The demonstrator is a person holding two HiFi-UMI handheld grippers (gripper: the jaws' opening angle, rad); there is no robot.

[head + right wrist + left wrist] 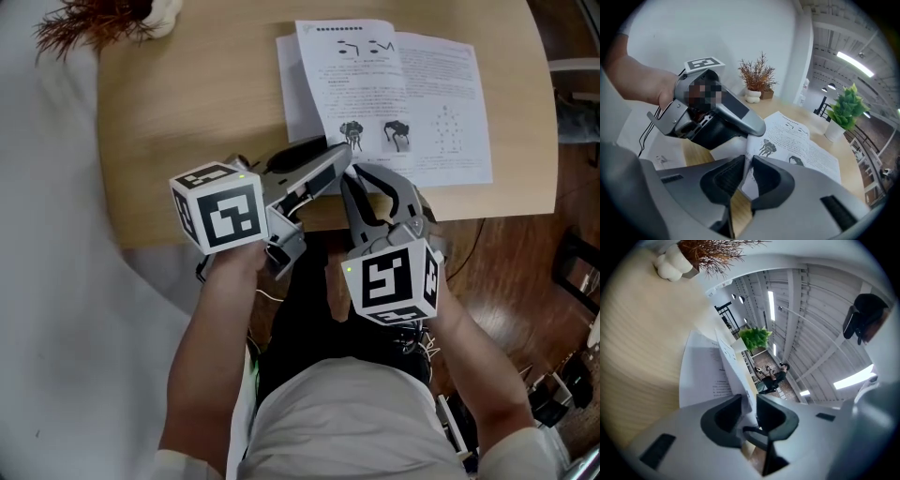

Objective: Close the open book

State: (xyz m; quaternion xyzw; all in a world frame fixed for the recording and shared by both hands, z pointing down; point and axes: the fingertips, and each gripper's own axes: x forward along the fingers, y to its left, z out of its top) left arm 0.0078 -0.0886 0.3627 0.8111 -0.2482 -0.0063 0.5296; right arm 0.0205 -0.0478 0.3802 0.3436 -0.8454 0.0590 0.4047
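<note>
The open book (422, 103) lies with white printed pages on the round wooden table (187, 112), at its right half. One leaf (347, 84) near the spine stands partly raised. My left gripper (345, 157) reaches in from the left at the leaf's lower edge. In the left gripper view its jaws (750, 401) stand apart with the thin upright leaf (733, 366) between them, untouched by the pads. My right gripper (361, 176) comes up from the table's front edge, and in its own view the jaws (746, 161) pinch the lower edge of a page (761, 145).
A dried reddish plant in a white pot (94, 19) stands at the table's far left edge. A green potted plant (846, 110) sits beyond the book. The table's front edge runs just under both grippers. Wooden floor (525, 272) lies to the right.
</note>
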